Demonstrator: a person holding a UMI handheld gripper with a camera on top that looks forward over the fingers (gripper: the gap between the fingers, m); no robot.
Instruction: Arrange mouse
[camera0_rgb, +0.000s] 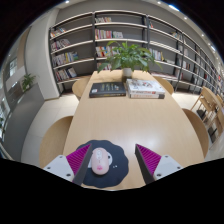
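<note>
The gripper (104, 158) is released, its 2 fingers (70, 160) spread wide apart. Between them, at the near edge of the wooden table (125, 122), lies a dark round mouse pad (103, 170), and a white mouse (99, 161) rests on this pad. There is a clear gap between the mouse and each finger. At the far edge of the table are 2 stacks of books (127, 89) and a potted plant (128, 56). Behind the table stand long bookshelves (95, 40).
</note>
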